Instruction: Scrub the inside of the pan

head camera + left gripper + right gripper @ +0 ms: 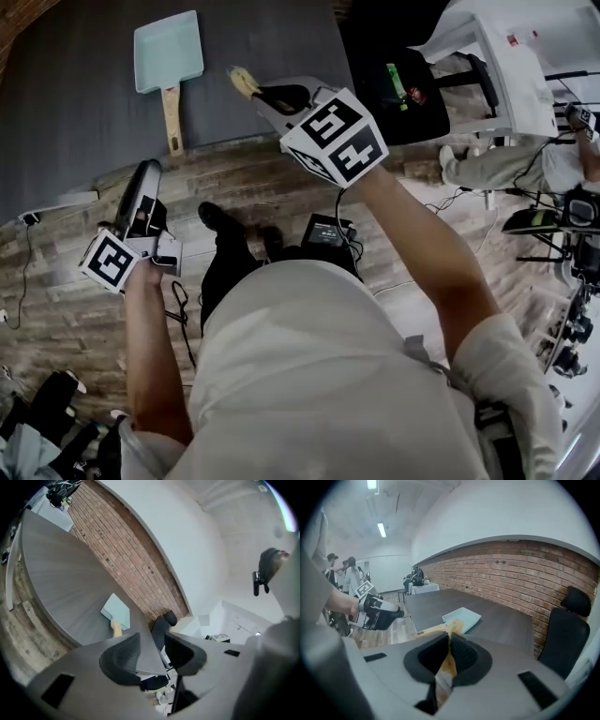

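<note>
The pan [169,52] is a shallow, pale blue-green rectangular tray with a light wooden handle [172,117]. It lies flat and open side up on the dark grey table [75,112], with the handle pointing toward the table's near edge and its end just short of that edge. The scrubbing pad [244,82] is a thin, yellow-brown piece standing on edge, pinched between the fingers [464,656] of the right gripper [258,94] with its tip poking out past them, held over the table near the pan's right side and apart from it.
</note>
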